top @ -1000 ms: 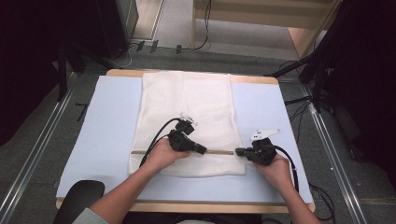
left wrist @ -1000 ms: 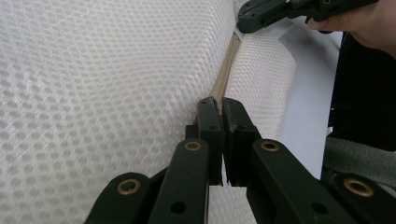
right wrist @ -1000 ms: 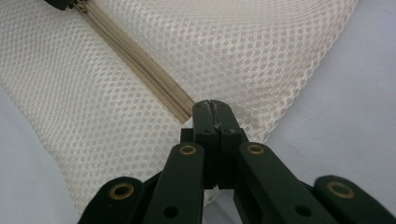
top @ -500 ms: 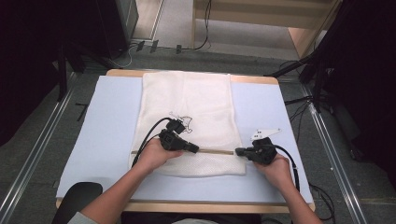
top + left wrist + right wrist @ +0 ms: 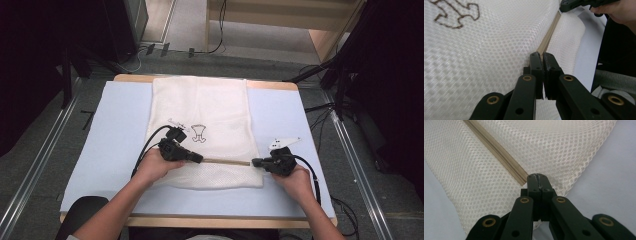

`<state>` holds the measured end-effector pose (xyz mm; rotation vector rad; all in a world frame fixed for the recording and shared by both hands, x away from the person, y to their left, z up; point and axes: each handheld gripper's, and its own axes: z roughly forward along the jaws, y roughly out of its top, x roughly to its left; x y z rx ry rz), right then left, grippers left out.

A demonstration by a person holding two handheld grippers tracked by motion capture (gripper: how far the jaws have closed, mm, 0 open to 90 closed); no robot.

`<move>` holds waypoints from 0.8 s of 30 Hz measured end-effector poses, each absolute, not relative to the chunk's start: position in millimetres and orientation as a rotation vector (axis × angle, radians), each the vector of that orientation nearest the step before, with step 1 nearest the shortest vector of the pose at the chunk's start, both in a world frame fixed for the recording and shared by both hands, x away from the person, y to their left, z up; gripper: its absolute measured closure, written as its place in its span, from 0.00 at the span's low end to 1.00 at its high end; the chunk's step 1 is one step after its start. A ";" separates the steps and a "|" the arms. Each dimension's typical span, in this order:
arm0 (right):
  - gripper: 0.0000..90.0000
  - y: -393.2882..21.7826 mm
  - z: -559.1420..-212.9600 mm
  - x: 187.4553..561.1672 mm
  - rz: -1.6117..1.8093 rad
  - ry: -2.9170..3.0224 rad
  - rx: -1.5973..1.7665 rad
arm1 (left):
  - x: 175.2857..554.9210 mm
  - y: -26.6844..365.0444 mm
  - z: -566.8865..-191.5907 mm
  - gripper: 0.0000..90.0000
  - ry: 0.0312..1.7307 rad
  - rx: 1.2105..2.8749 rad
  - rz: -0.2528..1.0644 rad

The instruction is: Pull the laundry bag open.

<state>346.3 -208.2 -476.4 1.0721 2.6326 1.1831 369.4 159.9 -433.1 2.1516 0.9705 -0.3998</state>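
Jaws of the left gripper (image 5: 542,56) are pressed together at the tan zipper (image 5: 548,37), apparently pinching its slider, though the slider itself is hidden between the tips. Jaws of the right gripper (image 5: 537,177) are likewise clamped, gripping the end of the zipper (image 5: 499,152) at the edge of the white mesh bag (image 5: 544,142). From the high view, the mesh bag (image 5: 205,107) lies flat on a pale blue mat (image 5: 115,130) that covers the bench (image 5: 130,78), with its long axis running away from the person. The zipper (image 5: 227,161) runs crosswise near the bag's near end, stretched straight between the two grippers. The left gripper (image 5: 199,159) sits on the bag about a third of the way along the zipper from the bag's left edge, and the right gripper (image 5: 255,162) sits at the bag's right edge, partly over the mat. A brown printed emblem (image 5: 199,132) lies on the bag just beyond the left gripper; the same emblem (image 5: 456,15) appears at the upper left of the left gripper view. Below the zipper, the bag's near edge forms a narrow strip of mesh. Each hand wraps a gripper body from behind, and a black cable (image 5: 150,142) loops from the left gripper over the bag's left edge.
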 end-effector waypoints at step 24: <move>1.00 -207.7 -475.7 346.6 1.170 2.641 1.048 | 365.5 190.9 -429.5 0.99 1.007 2.145 -0.390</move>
